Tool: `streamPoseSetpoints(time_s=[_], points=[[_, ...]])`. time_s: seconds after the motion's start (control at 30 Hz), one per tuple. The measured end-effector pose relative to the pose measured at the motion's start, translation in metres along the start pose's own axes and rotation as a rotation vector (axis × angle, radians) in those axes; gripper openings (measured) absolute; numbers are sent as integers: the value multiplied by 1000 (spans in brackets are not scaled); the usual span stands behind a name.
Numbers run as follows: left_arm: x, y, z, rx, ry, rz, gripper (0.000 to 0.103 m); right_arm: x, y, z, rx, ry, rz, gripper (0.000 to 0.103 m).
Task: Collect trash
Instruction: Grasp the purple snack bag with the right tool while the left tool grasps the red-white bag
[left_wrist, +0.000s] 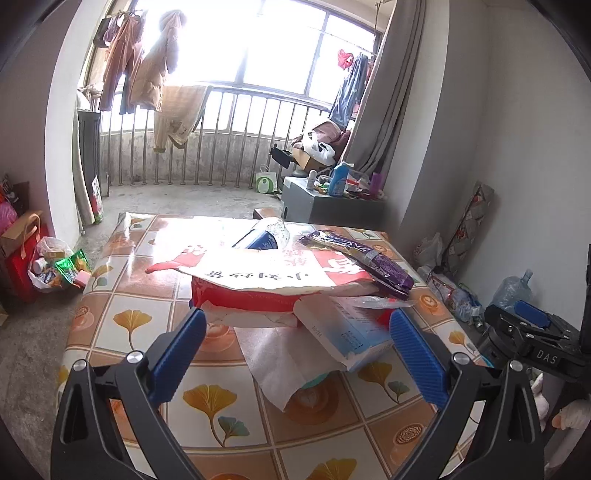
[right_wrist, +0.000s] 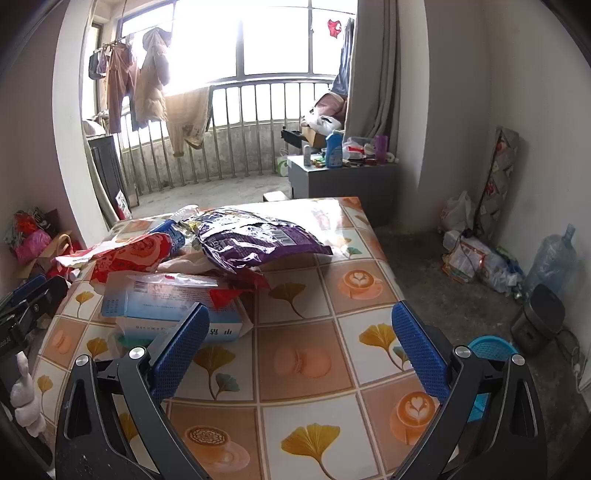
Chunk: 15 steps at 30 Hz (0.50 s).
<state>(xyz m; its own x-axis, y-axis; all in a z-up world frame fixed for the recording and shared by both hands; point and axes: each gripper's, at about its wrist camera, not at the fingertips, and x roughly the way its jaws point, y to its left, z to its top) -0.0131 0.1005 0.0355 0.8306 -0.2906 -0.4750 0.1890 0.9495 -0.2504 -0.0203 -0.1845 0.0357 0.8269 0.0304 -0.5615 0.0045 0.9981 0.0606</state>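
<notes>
— Reporting the trash pile first: where does it lie?

— On the surface covered by a ginkgo-leaf and coffee-cup patterned oilcloth (right_wrist: 295, 306). Leftmost, a torn red-and-white paper bag (left_wrist: 258, 284) with printed characters; a crumpled blue-label plastic bottle (left_wrist: 264, 236) shows behind it. A white tissue sheet (left_wrist: 284, 365) lies in front, under a flattened light-blue and white carton (left_wrist: 354, 332). Rightmost, a purple foil snack wrapper (left_wrist: 369, 260) rests on top of the heap.

— The left gripper (left_wrist: 297, 345)?

— Jaws spread wide, empty, the pile just ahead between them.

— The right gripper (right_wrist: 301, 339)?

— Jaws likewise apart, holding nothing, over bare oilcloth; the carton (right_wrist: 173, 310) sits beside its left finger. A blue plastic basket (right_wrist: 491, 347) stands on the floor, far right.
</notes>
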Motion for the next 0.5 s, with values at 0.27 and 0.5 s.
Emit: streamPoseSetpoints(time_s=[0.27,0.5], points=[[11,65,15,-317,41,-260,91,31,-10,29,135,63,129,95],[30,93,22,-449,61,-399,82,66,-36,39,404,142,295,88]])
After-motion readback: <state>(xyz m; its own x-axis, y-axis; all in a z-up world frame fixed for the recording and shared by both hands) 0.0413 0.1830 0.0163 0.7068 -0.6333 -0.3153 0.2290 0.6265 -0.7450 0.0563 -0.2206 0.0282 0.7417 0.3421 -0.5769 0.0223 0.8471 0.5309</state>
